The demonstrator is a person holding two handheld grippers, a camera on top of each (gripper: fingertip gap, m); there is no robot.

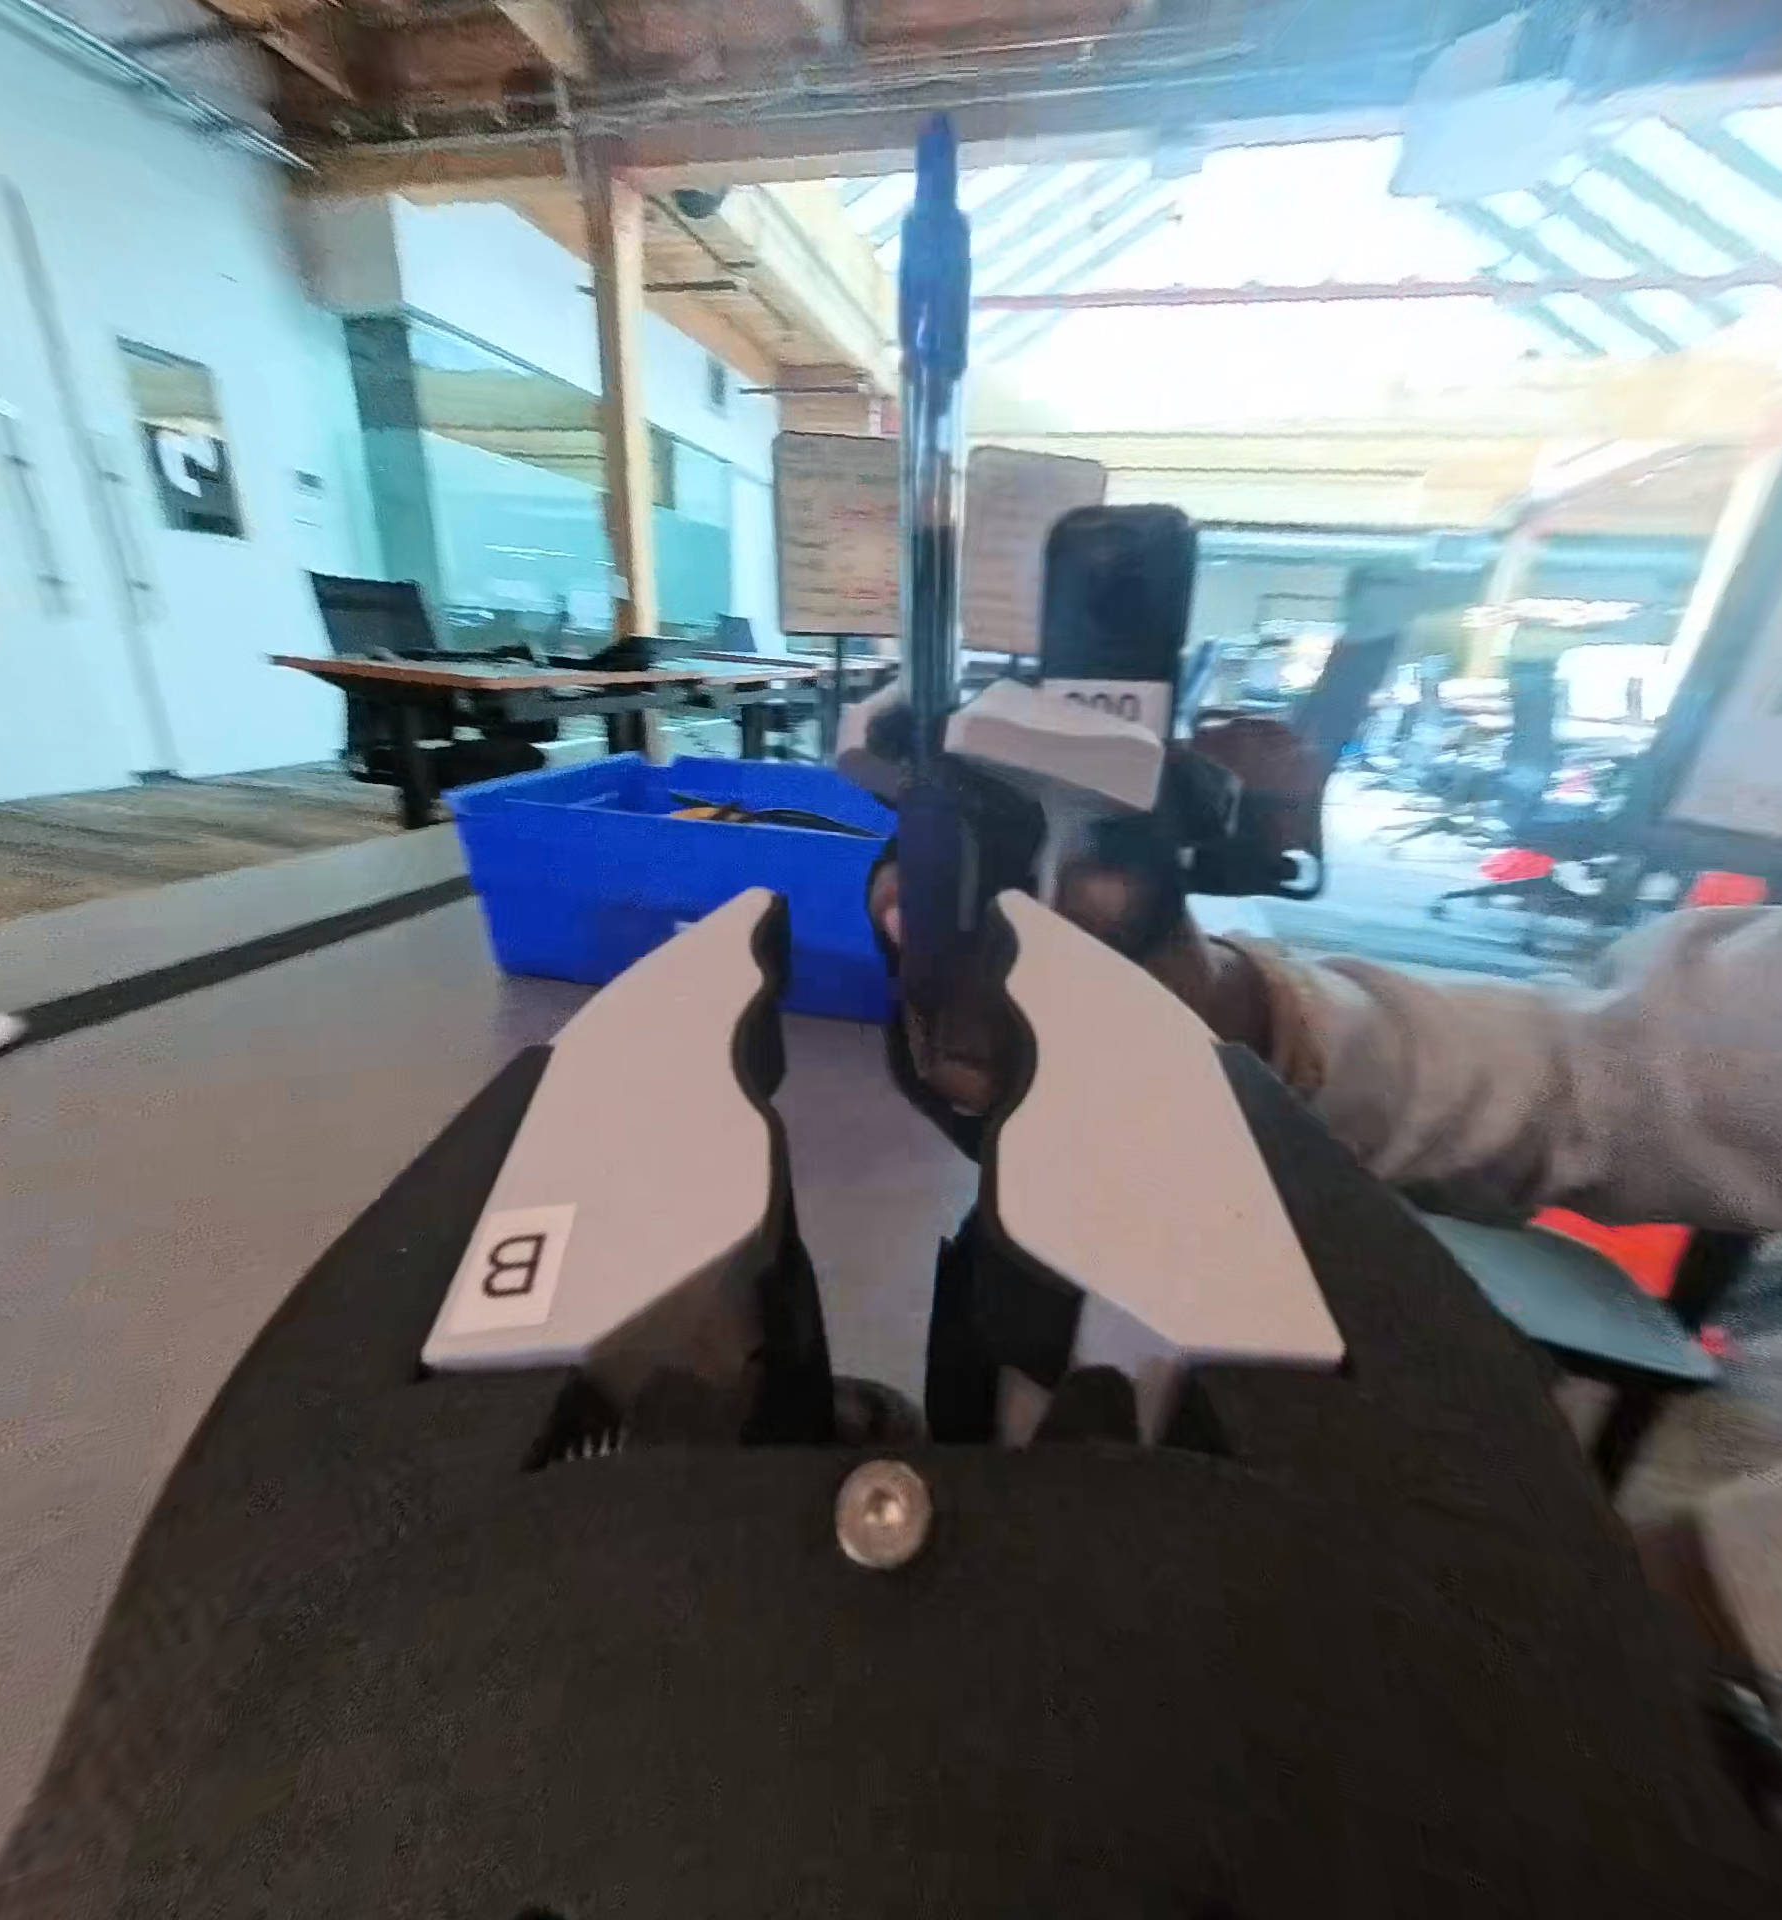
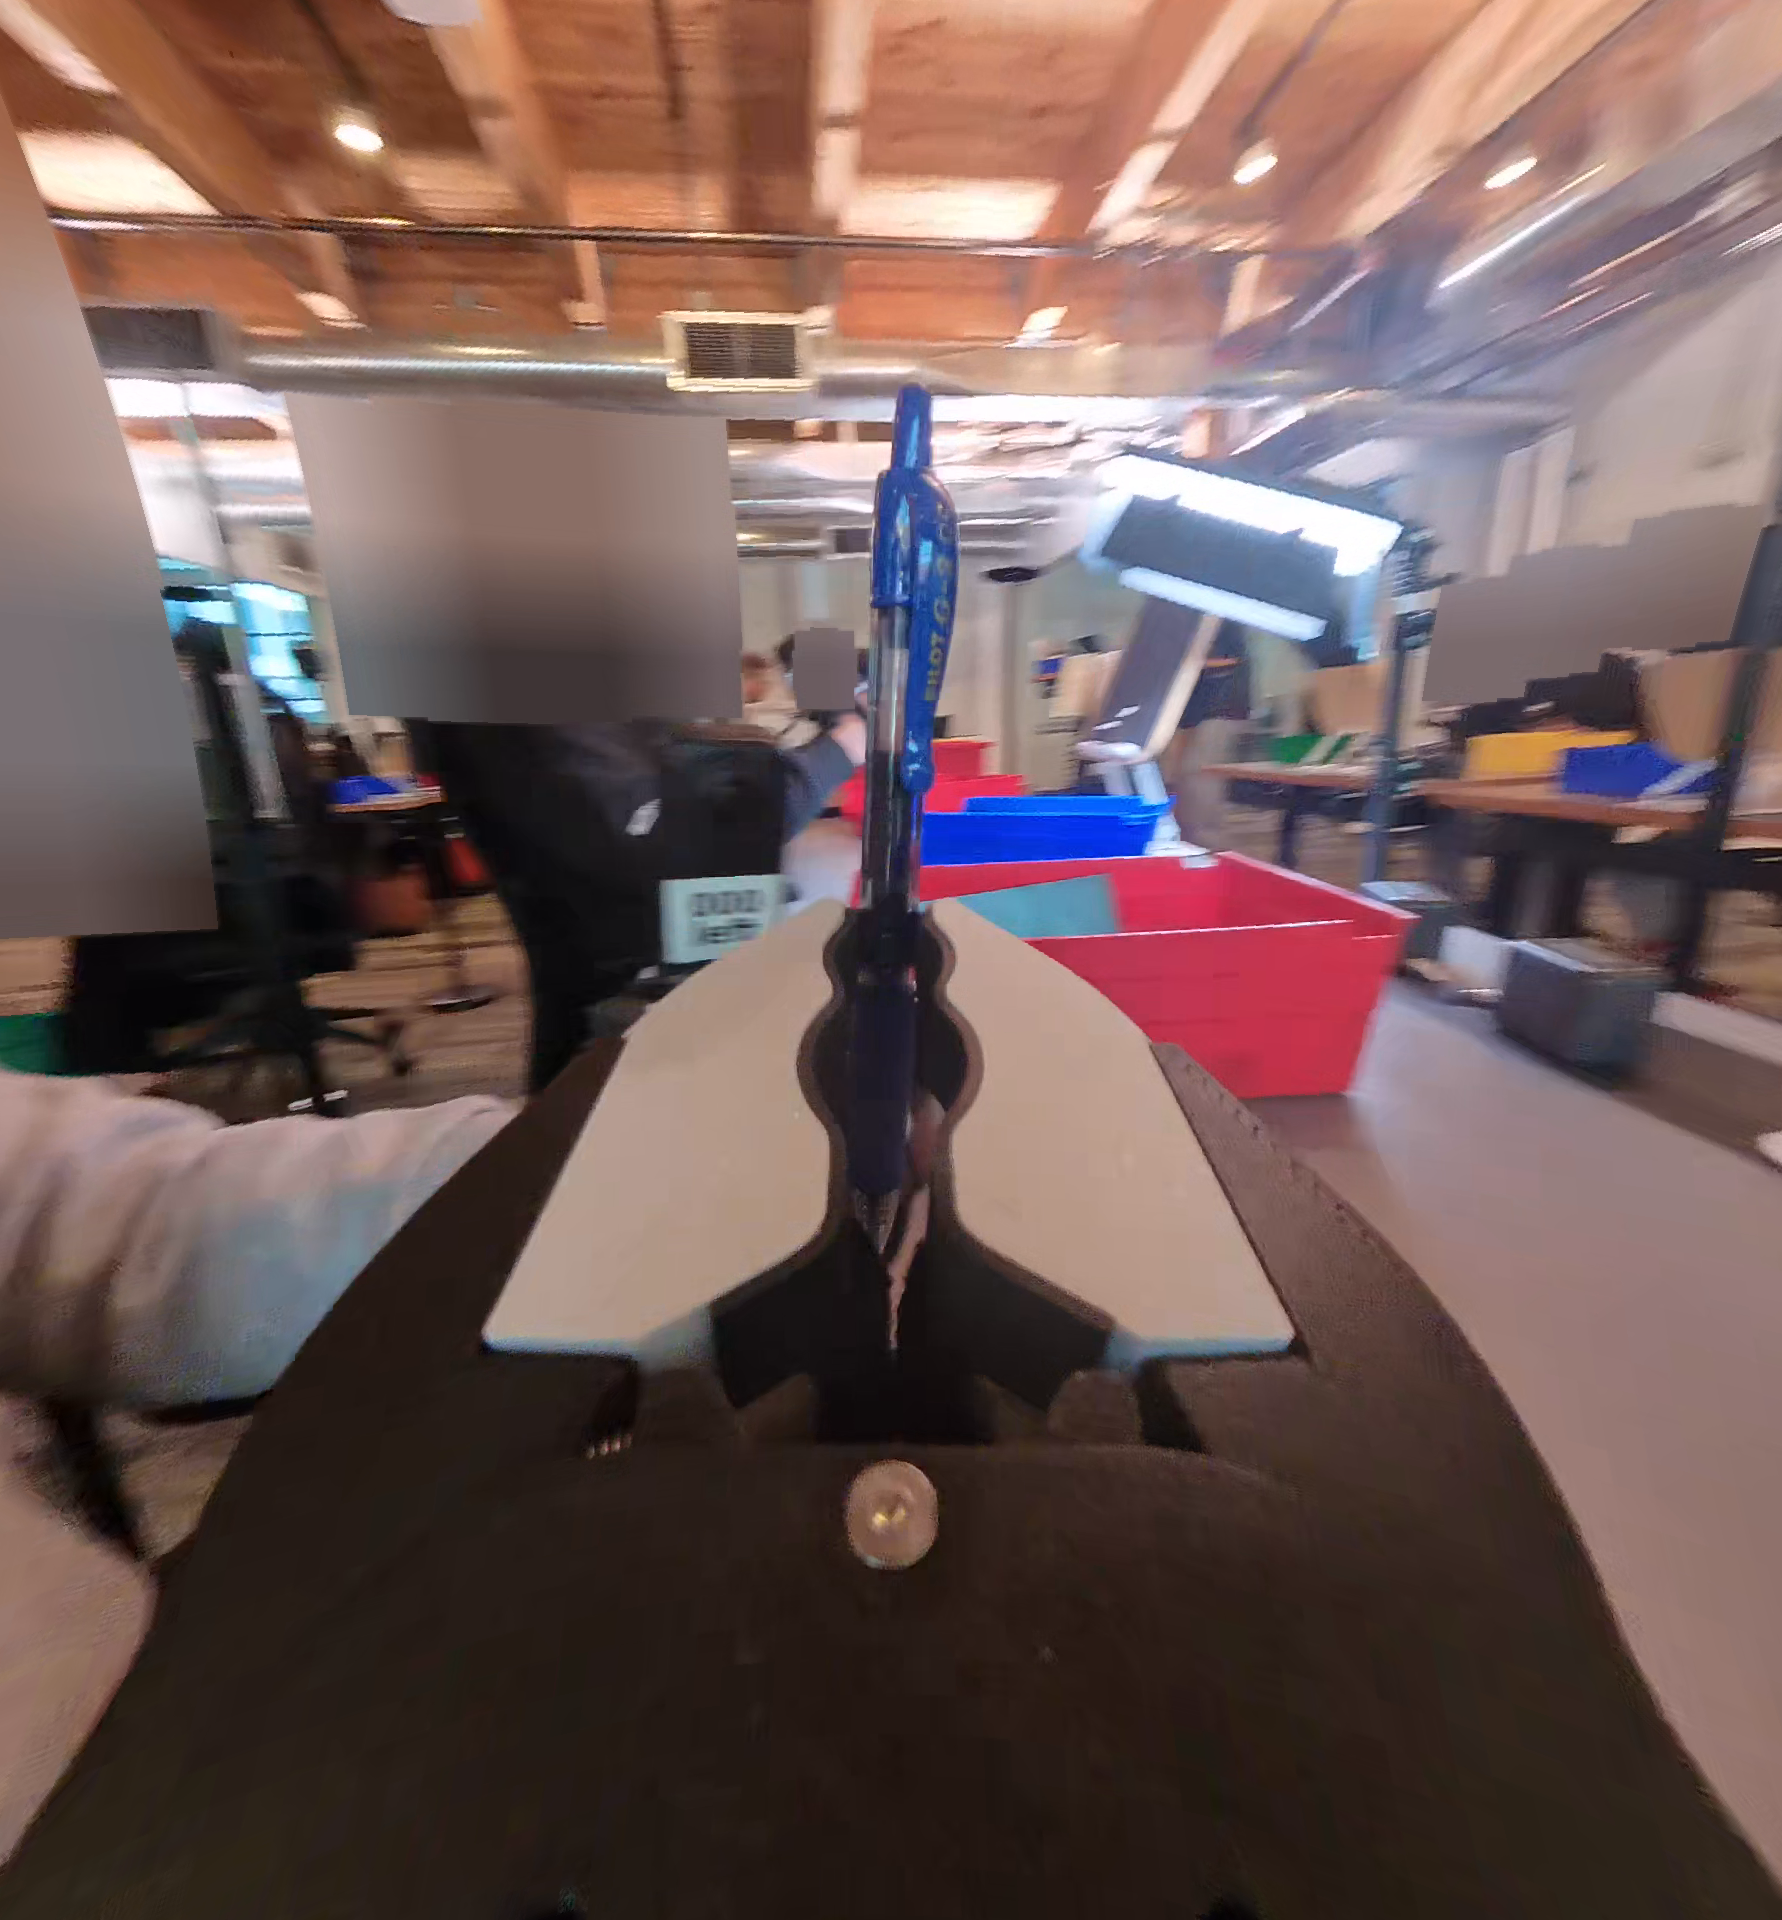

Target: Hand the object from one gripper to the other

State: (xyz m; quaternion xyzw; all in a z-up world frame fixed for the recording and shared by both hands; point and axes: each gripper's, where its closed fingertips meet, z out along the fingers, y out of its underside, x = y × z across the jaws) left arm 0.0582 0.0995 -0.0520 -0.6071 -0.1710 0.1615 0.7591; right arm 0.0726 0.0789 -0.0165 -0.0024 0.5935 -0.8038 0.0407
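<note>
While the right gripper (image 2: 889, 935) has its fingers clamped on the pen (image 2: 897, 748), the pen stands upright, tip down between the finger pads, clip end up. The left gripper (image 1: 887, 914) has its fingers apart, empty, with the pen (image 1: 931, 520) just beyond their tips and nearer the right-hand finger; contact cannot be told. The right gripper (image 1: 980, 894) faces it, above the grey tabletop (image 1: 243, 1091). A blue bin (image 1: 638, 883) sits behind; a red bin (image 2: 1251, 977) shows in the right wrist view.

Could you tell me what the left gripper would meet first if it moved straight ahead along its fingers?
Probably the blue pen, held upright by the right gripper just beyond the open left gripper; depth is uncertain.
</note>
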